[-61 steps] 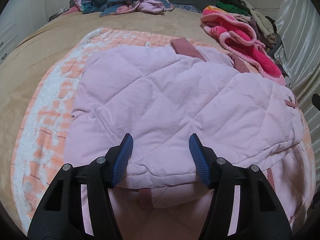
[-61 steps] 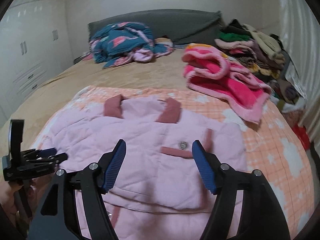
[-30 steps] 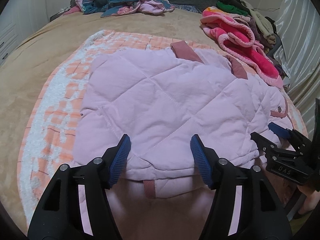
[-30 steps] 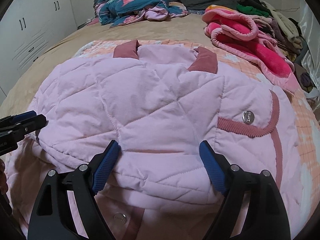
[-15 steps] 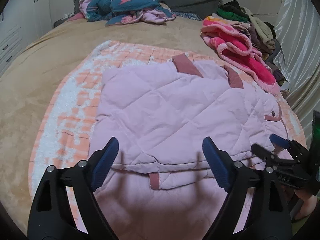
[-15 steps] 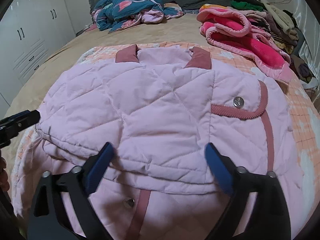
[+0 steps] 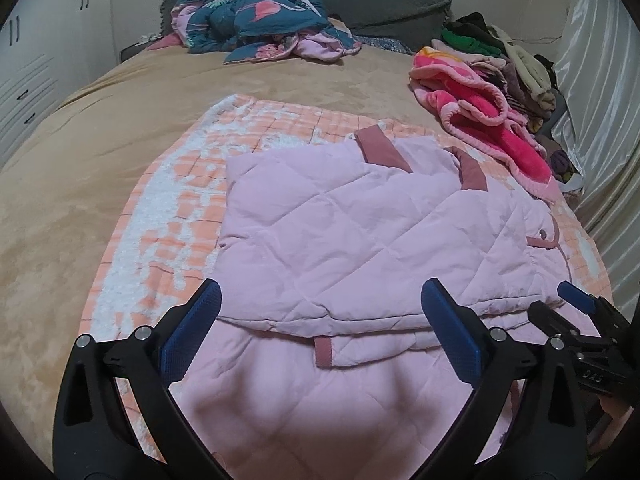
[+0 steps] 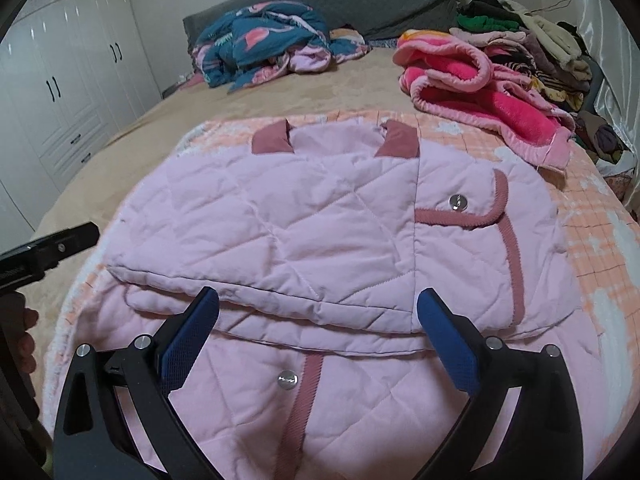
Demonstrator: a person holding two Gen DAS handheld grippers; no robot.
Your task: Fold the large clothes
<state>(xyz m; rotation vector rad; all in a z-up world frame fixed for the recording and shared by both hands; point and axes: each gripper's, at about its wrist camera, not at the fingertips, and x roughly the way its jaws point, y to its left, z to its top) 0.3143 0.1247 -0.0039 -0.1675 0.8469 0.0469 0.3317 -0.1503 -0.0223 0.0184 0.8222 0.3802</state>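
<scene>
A pale pink quilted jacket (image 7: 360, 232) with dark pink collar and trim lies on the orange-and-white checked blanket (image 7: 168, 216). Its back portion is folded over the front, and the fold's edge runs across just beyond both grippers. My left gripper (image 7: 320, 292) hovers above the near part of the jacket, its jaws opening wide with nothing pressed between the blue pads. My right gripper (image 8: 318, 299) stands open over the jacket's (image 8: 300, 220) snap placket, also holding nothing. Each gripper shows at the edge of the other's view: the right gripper (image 7: 576, 308) and the left gripper (image 8: 60, 240).
The tan bed (image 7: 80, 168) carries a teal flamingo quilt (image 7: 260, 20) by the grey headboard cushion (image 7: 380, 4). A bright pink fleece (image 7: 480, 120) and a stack of clothes (image 7: 500, 52) lie at the right. White wardrobes (image 8: 60, 92) stand left, a pale curtain (image 7: 600, 100) right.
Both grippers let go of the folded edge, spread wide and drew back and up. The folded part of the jacket now lies flat.
</scene>
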